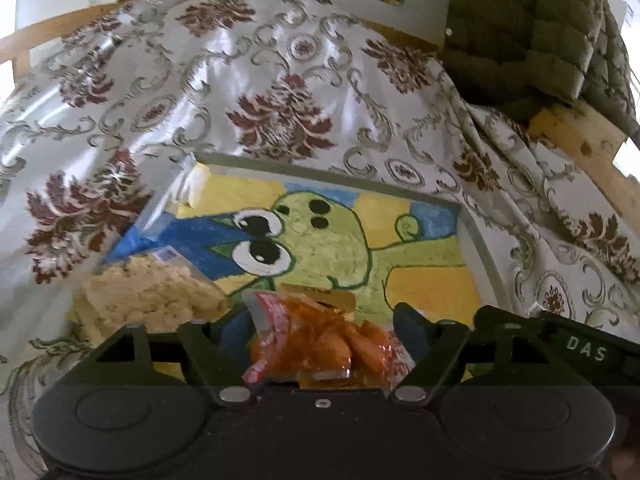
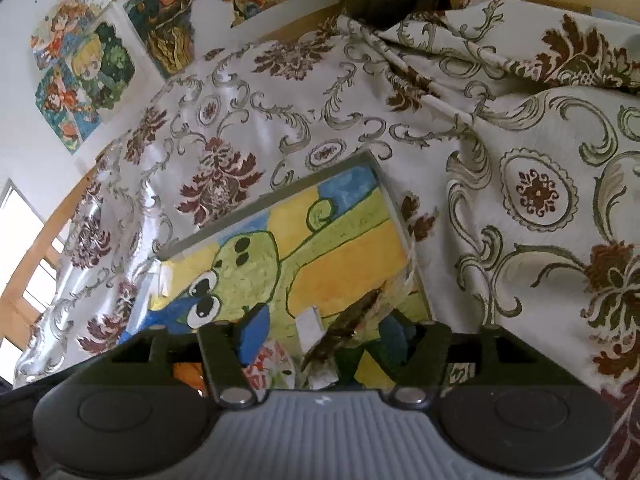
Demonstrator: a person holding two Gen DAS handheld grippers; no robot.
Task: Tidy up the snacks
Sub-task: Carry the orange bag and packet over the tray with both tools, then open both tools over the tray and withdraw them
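Observation:
A shallow grey-rimmed tray (image 1: pixel 472 248) with a painted green creature on its floor lies on the tablecloth. In the left wrist view my left gripper (image 1: pixel 324 334) is open, and an orange snack packet (image 1: pixel 320 344) lies on the tray between its blue pads. A pale crumbly snack pack (image 1: pixel 148 296) lies just left of it. In the right wrist view my right gripper (image 2: pixel 324 336) is open over the same tray (image 2: pixel 280 196). A dark brown snack in clear wrap (image 2: pixel 348 326) lies between its fingers, apart from both pads. The red-and-orange packet (image 2: pixel 268 364) shows low at the left.
A floral white, brown and green tablecloth (image 1: pixel 280 80) covers the table and bunches into folds at the right (image 2: pixel 500 100). A green quilted jacket (image 1: pixel 532 28) hangs over a wooden chair back. Paintings (image 2: pixel 84 72) hang on the wall. A black housing lettered DAS (image 1: pixel 580 348) sits right of my left gripper.

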